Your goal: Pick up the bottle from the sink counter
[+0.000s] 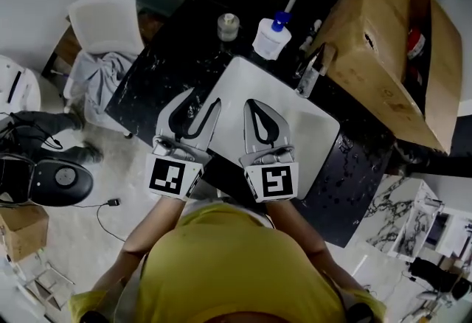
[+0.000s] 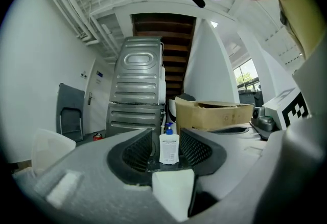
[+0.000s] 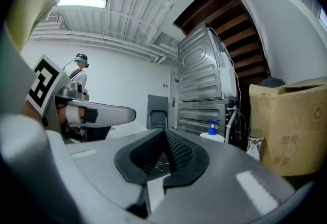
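The white plastic pump bottle with a blue nozzle [image 1: 271, 35] stands upright on the black marbled table [image 1: 166, 67], near its far edge and just beyond the far corner of a white square basin [image 1: 313, 130] (prob. the sink, though the head view is too dim to be sure). A small glass jar with a pale lid [image 1: 228, 26] stands to the bottle's left, apart from it. A big brown cardboard box [image 1: 380, 37] sits to its right, w/ a chrome tap [image 1: 310, 76] betw. box and basin.

Both grippers are held side by side above the basin's near left side, pointing level toward the bottle and well short of it. L gripper [image 1: 203, 99]: jaws apart, nothing gripped. In the left gripper view the bottle shows framed in the gap, but far off and untouched. R gripper [image 1: 251, 103]: jaws together at the tips, empty. In the right gripper view the bottle appears off to the right of the jaws, in front of a grey ribbed metal unit [image 3: 204, 85].
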Motion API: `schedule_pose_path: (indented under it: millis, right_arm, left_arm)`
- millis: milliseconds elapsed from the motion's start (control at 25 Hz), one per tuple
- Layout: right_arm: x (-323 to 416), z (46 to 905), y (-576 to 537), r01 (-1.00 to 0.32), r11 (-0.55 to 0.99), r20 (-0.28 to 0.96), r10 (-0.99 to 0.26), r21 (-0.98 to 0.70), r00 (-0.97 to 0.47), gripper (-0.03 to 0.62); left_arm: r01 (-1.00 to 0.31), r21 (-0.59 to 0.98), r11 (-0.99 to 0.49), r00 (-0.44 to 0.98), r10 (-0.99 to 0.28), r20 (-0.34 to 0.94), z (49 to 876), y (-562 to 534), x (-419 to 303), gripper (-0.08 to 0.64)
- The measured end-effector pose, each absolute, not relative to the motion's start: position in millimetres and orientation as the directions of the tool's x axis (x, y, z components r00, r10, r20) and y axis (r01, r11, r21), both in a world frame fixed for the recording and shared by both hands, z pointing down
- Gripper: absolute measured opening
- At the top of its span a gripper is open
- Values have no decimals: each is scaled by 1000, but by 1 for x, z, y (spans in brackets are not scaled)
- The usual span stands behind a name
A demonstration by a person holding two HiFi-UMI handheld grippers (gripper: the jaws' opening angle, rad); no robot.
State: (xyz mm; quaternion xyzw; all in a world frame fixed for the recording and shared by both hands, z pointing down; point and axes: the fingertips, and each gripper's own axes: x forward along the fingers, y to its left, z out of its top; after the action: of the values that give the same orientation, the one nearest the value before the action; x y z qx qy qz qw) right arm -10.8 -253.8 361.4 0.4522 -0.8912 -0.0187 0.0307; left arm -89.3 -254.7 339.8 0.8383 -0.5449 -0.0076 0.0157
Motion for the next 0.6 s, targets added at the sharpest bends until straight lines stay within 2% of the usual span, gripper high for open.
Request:
schedule_pose_path:
  millis: [480, 600]
  right_arm:
    - [-30, 369, -301, -836, 545, 47, -839, 73, -543, 0]
    - [-33, 377, -313, -840, 539, 58, -843, 72, -535, 0]
  left_arm:
    - [-890, 17, -456, 457, -888, 45, 367, -317, -108, 178]
    - [-885, 24, -465, 465, -883, 53, 378, -338, -111, 204]
